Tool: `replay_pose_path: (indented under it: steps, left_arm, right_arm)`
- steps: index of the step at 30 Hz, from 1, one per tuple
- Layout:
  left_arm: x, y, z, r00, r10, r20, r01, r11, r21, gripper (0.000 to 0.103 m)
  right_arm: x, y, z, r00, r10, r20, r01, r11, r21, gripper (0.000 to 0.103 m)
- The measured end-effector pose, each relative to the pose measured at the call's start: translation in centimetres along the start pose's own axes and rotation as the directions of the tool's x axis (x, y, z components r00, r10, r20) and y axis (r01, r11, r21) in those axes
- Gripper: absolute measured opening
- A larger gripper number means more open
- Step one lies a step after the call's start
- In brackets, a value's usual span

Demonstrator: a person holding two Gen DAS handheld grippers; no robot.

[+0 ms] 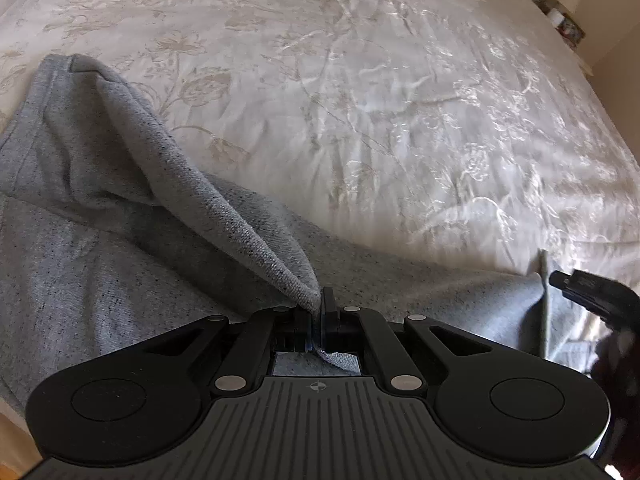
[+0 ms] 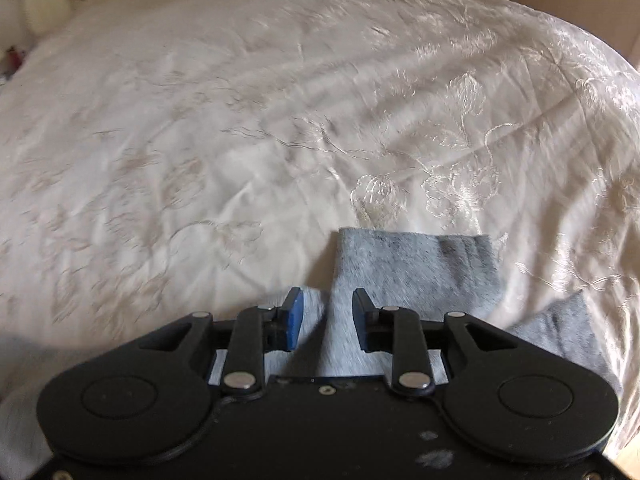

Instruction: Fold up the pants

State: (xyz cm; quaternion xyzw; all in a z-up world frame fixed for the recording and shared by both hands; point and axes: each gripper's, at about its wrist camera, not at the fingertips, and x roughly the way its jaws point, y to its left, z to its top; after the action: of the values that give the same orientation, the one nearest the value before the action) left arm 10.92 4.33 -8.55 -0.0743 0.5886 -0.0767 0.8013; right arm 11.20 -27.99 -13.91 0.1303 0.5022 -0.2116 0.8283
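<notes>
Grey sweatpants point(image 1: 120, 248) lie on a bed. In the left wrist view my left gripper point(image 1: 318, 306) is shut on a raised fold of the pants' edge, which stretches up and to the left in a ridge. In the right wrist view my right gripper point(image 2: 327, 312) is open, its jaws apart just above a grey leg end point(image 2: 416, 264) lying flat on the bed; nothing is held between them. The right gripper's black tip also shows at the right edge of the left wrist view point(image 1: 584, 284).
The bed is covered by a cream bedspread with embroidered flowers point(image 1: 360, 100), also in the right wrist view point(image 2: 240, 120). A bedside stand with small items point(image 1: 560, 12) is at the far right. A pale pillow point(image 2: 40, 4) is at the far left.
</notes>
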Motion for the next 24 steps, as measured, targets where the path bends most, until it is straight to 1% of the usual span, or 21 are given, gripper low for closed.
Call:
replay_pose_path:
  steps: [3,5,6,7,8,9,11,12,14,16,17,19,20,22,24]
  left_arm:
    - [0.2,-0.1,-0.1,1.0,0.015,0.006,-0.015,1.0,-0.019,0.004]
    - [0.3,-0.5,-0.1,0.999,0.03,0.016,-0.03,0.999,-0.028,0.004]
    - [0.2,-0.6,-0.1,0.999,0.037,0.024,-0.036,0.999,-0.034,0.004]
    - [0.0,-0.7,-0.1,0.998,0.043,0.037,-0.042,0.998,-0.039,0.003]
    - [-0.6,-0.9,-0.1,0.997,0.052,0.06,-0.049,0.998,-0.045,0.003]
    - [-1.1,-1.0,-0.1,0.995,0.057,0.078,-0.054,0.997,-0.049,0.003]
    - [-2.9,-1.3,-0.3,0.99,0.065,0.123,-0.058,0.997,-0.06,0.004]
    - [-4.1,-1.5,-0.5,0.987,0.066,0.149,-0.057,0.996,-0.062,0.003]
    - [-7.1,-1.9,-1.9,0.973,0.074,0.217,-0.065,0.997,-0.049,0.004]
    - [-9.1,-2.2,-3.8,0.964,0.072,0.258,-0.066,0.997,-0.031,0.004]
    - [-9.8,-2.5,-5.1,0.964,0.06,0.26,-0.056,0.998,-0.025,0.004]
    - [-9.5,-3.1,-7.5,0.97,0.078,0.231,-0.077,0.997,-0.012,0.004]
    - [-8.5,-3.5,-8.8,0.976,0.103,0.193,-0.106,0.994,0.006,0.004]
    - [-6.2,-3.5,-10.8,0.982,0.146,0.122,-0.148,0.989,0.007,0.004]
    - [-3.8,-3.2,-12.1,0.983,0.176,0.045,-0.175,0.984,-0.022,0.004]
  right_arm:
    - [2.4,1.1,0.8,0.995,-0.084,-0.055,0.084,0.996,-0.006,0.03]
    - [3.9,1.1,0.8,0.982,-0.151,-0.11,0.15,0.989,-0.018,0.029]
    - [4.5,0.9,0.8,0.976,-0.171,-0.135,0.17,0.985,-0.023,0.028]
    - [4.7,0.4,0.8,0.975,-0.169,-0.145,0.167,0.986,-0.026,0.014]
    - [4.2,-0.1,0.6,0.979,-0.149,-0.138,0.148,0.989,-0.019,0.002]
    - [3.5,-0.9,0.6,0.984,-0.129,-0.122,0.13,0.992,-0.003,0.001]
    - [0.3,-3.1,0.7,0.995,-0.097,-0.037,0.098,0.995,0.035,0.001]
    - [-1.7,-4.5,0.8,0.996,-0.087,0.017,0.086,0.995,0.046,0.001]
    - [-5.7,-7.7,0.4,0.992,-0.079,0.103,0.07,0.994,0.082,0.001]
    - [-9.4,-11.4,-0.7,0.984,-0.064,0.163,0.04,0.988,0.146,0.001]
    - [-11.0,-13.2,-1.6,0.981,-0.059,0.182,0.027,0.984,0.174,0.001]
    - [-12.9,-16.2,-3.9,0.981,-0.027,0.192,-0.014,0.977,0.211,0.001]
    - [-13.1,-17.0,-5.1,0.983,-0.03,0.179,-0.008,0.977,0.211,0.001]
    - [-12.3,-17.9,-8.0,0.992,-0.053,0.114,0.032,0.983,0.181,0.001]
    - [-10.3,-19.1,-10.2,0.998,-0.042,0.042,0.032,0.977,0.212,0.001]
